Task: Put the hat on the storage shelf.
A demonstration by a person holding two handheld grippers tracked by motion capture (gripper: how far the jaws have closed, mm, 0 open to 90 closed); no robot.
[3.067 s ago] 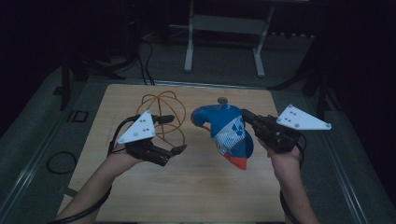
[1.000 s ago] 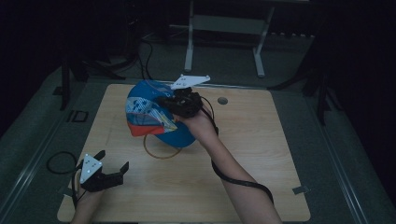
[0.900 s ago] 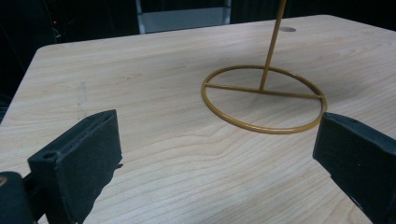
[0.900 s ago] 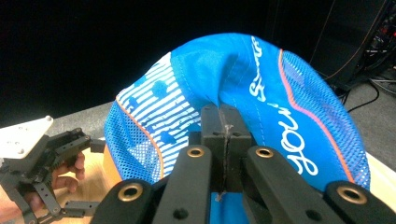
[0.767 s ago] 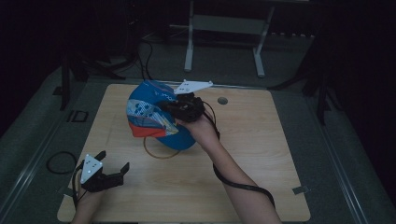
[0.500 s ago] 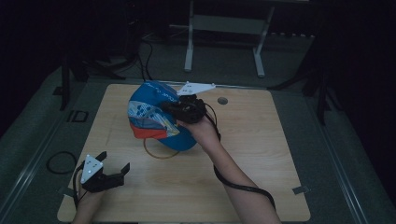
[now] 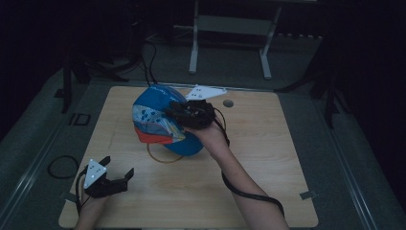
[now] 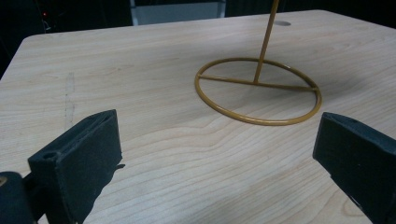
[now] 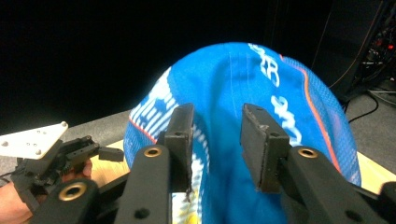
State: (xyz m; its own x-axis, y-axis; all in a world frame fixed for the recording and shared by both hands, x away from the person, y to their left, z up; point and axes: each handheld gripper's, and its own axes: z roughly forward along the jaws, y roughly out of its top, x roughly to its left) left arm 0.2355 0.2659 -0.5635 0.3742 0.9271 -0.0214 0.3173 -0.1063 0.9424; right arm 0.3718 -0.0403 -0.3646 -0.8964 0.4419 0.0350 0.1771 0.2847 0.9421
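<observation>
Though white lettering marks the blue cap (image 9: pixel 243 107), illegible

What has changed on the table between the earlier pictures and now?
The right claw carried the blue cap leftward across the table onto the gold wire stand; its jaws have just been opening, with cap fabric between them. The left claw withdrew to the near left corner, open. The table stayed put.

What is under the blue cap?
The blue cap sits on a thin gold wire stand. You can see its round ring base flat on the table and a straight rod going up. The top of the stand is hidden inside the cap.
</observation>
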